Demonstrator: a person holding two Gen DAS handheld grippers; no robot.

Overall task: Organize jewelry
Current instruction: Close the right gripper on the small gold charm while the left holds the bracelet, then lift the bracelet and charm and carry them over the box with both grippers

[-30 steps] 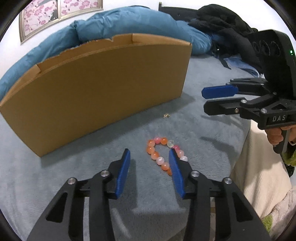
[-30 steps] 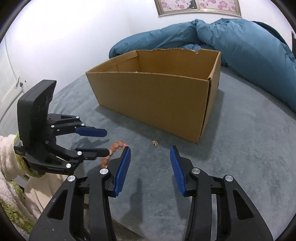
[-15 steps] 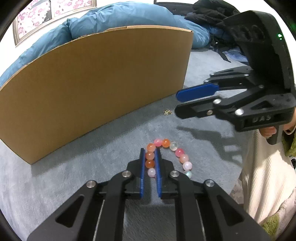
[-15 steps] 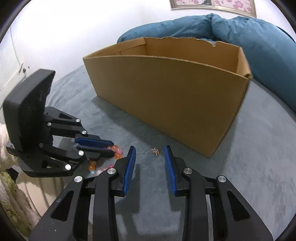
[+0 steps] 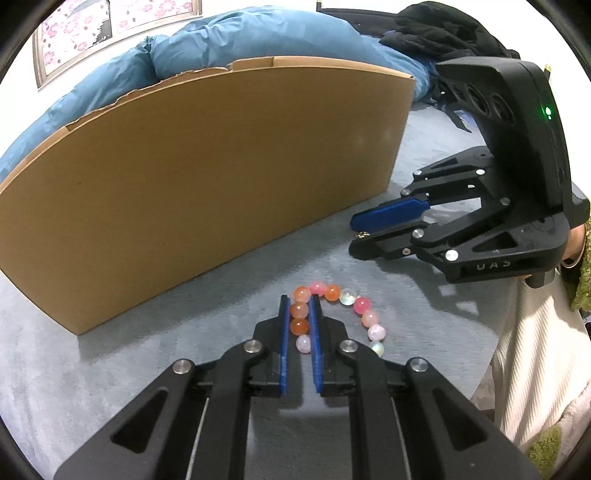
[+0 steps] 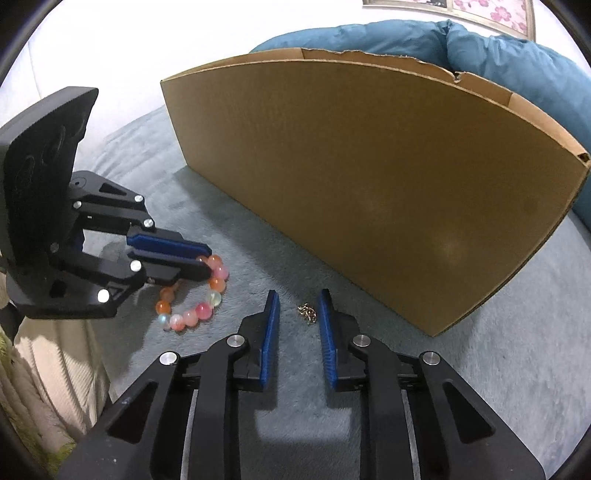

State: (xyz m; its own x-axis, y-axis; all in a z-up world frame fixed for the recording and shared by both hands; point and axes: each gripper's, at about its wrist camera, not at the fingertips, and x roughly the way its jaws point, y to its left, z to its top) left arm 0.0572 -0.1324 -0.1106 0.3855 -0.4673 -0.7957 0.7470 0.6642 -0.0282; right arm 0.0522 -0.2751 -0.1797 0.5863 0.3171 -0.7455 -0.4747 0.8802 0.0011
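A bracelet of pink, orange and clear beads (image 5: 334,306) lies on the grey blanket; it also shows in the right wrist view (image 6: 199,295). My left gripper (image 5: 298,301) is shut on one side of the bracelet, still resting on the blanket. A small gold chain (image 6: 307,313) lies between the fingertips of my right gripper (image 6: 297,297), which is open around it, not touching. In the left wrist view the right gripper (image 5: 356,230) sits low by the chain (image 5: 362,234). A cardboard box (image 5: 207,177) stands just behind; it shows in the right wrist view (image 6: 369,177).
A blue duvet (image 5: 258,37) lies behind the box, with dark clothes (image 5: 443,33) at the far right. The bed's edge and a cream sleeve (image 5: 535,350) are at the right. A framed flower picture (image 5: 110,22) hangs on the wall.
My left gripper moved forward and shut on the bracelet's left side. My right gripper moved down and in toward the gold chain, its fingers narrowing around it.
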